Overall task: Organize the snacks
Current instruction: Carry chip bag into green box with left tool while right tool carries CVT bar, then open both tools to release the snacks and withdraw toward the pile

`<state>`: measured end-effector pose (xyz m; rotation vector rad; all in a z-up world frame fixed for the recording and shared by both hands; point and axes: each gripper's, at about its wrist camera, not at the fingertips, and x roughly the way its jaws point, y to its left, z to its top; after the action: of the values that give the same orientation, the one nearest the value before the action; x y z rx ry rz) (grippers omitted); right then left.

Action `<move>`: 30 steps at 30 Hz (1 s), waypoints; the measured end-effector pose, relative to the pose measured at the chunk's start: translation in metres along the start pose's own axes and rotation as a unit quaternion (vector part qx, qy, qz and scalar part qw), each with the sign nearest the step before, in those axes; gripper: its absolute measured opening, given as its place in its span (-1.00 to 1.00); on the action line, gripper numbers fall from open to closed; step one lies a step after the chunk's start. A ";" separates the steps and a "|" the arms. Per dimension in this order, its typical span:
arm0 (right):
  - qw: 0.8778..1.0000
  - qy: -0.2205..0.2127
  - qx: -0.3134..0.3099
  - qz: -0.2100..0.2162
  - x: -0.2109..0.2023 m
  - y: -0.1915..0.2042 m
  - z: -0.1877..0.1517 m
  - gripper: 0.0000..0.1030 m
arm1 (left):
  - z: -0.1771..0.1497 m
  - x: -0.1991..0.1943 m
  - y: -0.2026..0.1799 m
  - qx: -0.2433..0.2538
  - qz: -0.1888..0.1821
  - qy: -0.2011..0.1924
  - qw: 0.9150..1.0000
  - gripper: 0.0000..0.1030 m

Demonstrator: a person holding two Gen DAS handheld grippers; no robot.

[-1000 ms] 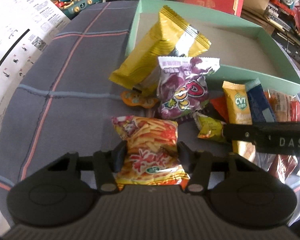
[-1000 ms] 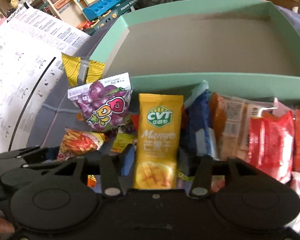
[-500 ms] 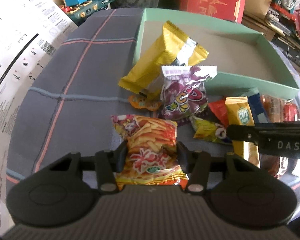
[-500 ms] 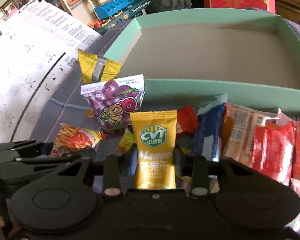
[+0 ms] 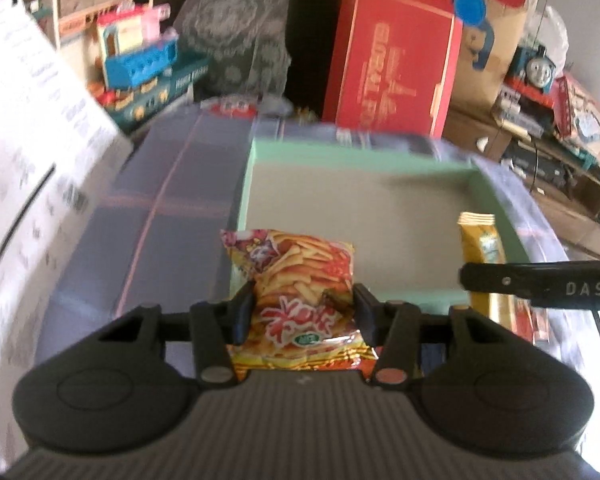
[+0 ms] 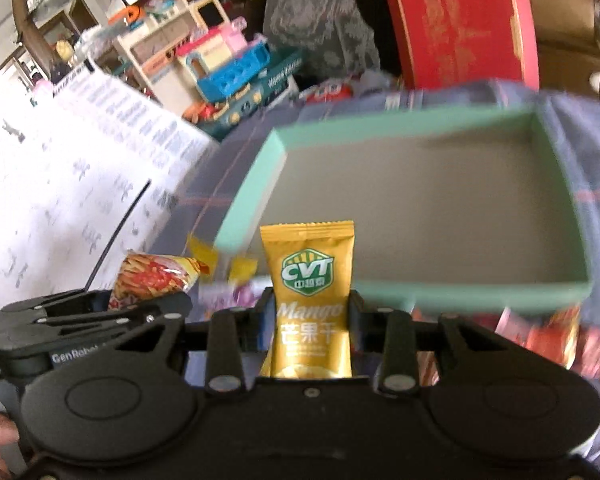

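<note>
Toy clutter now fills the background: both my tongs have risen off the bench since a second ago. My left tongs (image 5: 303, 312) pinch the orange fries packet (image 5: 296, 304); my right tongs (image 6: 311, 322) clamp the upright yellow mango sachet (image 6: 310, 300), both above the near wall of the bare green box (image 6: 480, 294)

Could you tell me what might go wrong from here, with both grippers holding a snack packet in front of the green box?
1. The left gripper pinches the fries packet across its puffy middle, so it could slip or twist free.
2. The right gripper grips the mango packet low down, so the tall upper part could catch on the green box wall.
3. The grippers sit close side by side and could bump.
</note>
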<state>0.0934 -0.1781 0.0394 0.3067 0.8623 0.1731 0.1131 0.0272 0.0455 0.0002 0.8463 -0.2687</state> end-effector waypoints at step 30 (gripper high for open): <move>0.990 -0.023 0.013 -0.135 0.102 -0.102 0.115 0.81 | 0.117 0.204 -0.006 0.053 0.088 0.039 0.994 1.00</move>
<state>0.2495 -0.2692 0.0021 0.2147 0.8514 -0.0969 0.3269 -0.0388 -0.0269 0.1846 0.9029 -0.1478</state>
